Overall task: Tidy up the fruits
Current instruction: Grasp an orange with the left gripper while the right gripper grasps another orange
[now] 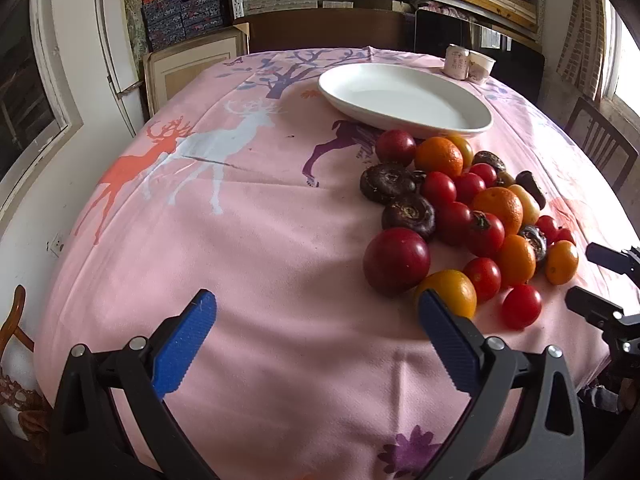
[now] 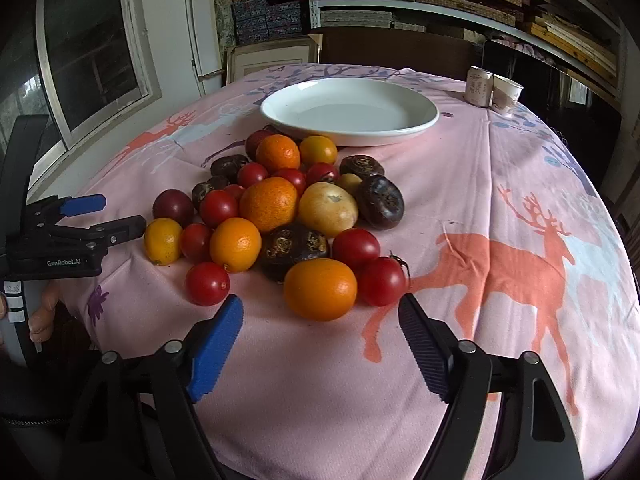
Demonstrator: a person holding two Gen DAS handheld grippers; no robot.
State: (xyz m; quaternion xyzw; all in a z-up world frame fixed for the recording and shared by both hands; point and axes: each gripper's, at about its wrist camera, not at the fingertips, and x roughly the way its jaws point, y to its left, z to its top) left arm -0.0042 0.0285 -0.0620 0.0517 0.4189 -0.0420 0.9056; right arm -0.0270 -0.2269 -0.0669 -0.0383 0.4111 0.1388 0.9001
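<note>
A heap of fruits (image 2: 280, 216) lies on the pink tabletop (image 2: 500, 168) at the frame's centre, just below the white plate (image 2: 424, 120), while the right gripper (image 2: 320, 320) and left gripper (image 1: 316, 312) both hover low with fingers spread wide, holding nothing.

A heap of fruits (image 2: 280, 216) lies on the surface (image 2: 500, 360), just before the plate (image 2: 348, 110); a can (image 2: 479, 86) and cup (image 2: 507, 94) stand at the far edge.
</note>
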